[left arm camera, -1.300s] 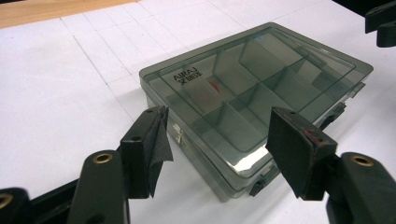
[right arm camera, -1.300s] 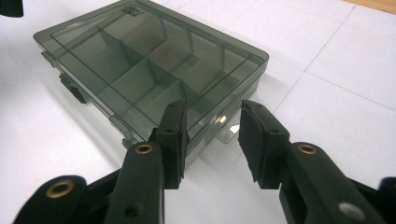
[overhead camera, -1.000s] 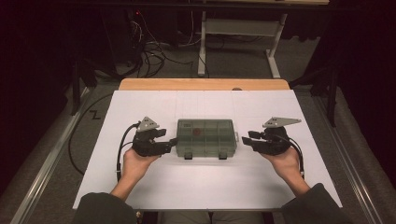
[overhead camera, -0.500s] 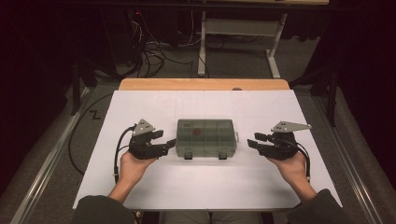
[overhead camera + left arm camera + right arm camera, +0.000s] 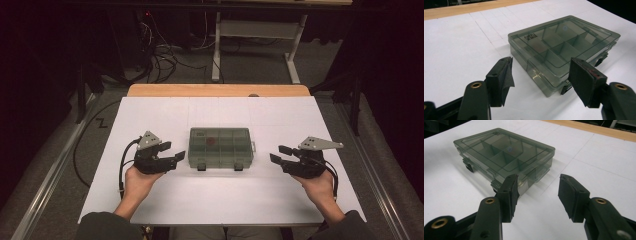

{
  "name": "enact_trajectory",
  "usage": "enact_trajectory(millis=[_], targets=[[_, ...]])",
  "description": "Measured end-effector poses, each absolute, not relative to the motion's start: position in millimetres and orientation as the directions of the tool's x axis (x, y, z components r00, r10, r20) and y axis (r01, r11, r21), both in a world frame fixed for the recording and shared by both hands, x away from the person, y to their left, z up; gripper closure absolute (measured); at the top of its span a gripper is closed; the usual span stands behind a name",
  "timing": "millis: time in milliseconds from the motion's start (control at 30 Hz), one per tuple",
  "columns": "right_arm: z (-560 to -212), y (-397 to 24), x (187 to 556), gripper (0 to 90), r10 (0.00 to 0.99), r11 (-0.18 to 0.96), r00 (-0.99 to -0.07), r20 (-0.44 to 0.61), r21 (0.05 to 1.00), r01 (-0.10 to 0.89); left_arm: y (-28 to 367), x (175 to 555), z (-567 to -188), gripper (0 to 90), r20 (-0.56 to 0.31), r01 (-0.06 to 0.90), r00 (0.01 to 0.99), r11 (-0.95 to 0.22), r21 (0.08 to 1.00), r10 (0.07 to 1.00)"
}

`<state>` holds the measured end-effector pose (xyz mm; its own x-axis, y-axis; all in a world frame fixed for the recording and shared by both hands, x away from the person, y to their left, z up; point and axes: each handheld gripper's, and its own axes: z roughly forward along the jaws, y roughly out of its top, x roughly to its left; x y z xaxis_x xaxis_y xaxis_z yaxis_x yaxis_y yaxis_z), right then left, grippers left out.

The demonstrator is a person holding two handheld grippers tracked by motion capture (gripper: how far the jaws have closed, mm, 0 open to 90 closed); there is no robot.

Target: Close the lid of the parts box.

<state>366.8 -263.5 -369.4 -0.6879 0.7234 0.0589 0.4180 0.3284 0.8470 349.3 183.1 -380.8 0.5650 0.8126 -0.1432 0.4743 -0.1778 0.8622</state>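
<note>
Sitting flat and closed on the white table (image 5: 150, 210) is the smoky compartment box (image 5: 220, 147), squarely between the two grippers and touched by neither. Over on one side, the left gripper (image 5: 176, 151) has its jaws spread wide with nothing between them; seen along those jaws in the left gripper view, the box (image 5: 564, 50) lies just ahead, its near corner reaching into the gap, one latch (image 5: 602, 59) peeking out past the farther jaw. On the other side the right gripper (image 5: 279, 154) stands well apart from the box, and its jaws have just been opening, wide now and empty. Looking along them in the right gripper view, the box (image 5: 504, 152) sits ahead and off to the side of one jaw, bare white table straight ahead in the gap. Dividers show through the clear lid.
</note>
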Motion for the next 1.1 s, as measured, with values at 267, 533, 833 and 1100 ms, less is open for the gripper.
enact_trajectory(millis=[267, 533, 833, 1100], targets=[[-375, -267, 361, 50.6, 0.724, 0.317, -0.687, 0.06, 0.856, 0.409, 186, 345, -382, 35.0, -0.137, 0.461, 0.563, -0.172, 0.87, 0.815], [-379, -272, 355, 49.0, 0.726, 0.301, -0.685, 0.065, 0.865, 0.401, 186, 340, -385, 35.0, -0.139, 0.454, 0.567, -0.166, 0.875, 0.812], [-385, -280, 349, 48.2, 0.733, 0.275, -0.676, 0.075, 0.876, 0.395, 187, 336, -388, 35.0, -0.147, 0.449, 0.567, -0.155, 0.88, 0.81], [-387, -284, 344, 47.6, 0.739, 0.258, -0.67, 0.071, 0.888, 0.38, 188, 332, -391, 35.1, -0.152, 0.446, 0.567, -0.147, 0.883, 0.81]])
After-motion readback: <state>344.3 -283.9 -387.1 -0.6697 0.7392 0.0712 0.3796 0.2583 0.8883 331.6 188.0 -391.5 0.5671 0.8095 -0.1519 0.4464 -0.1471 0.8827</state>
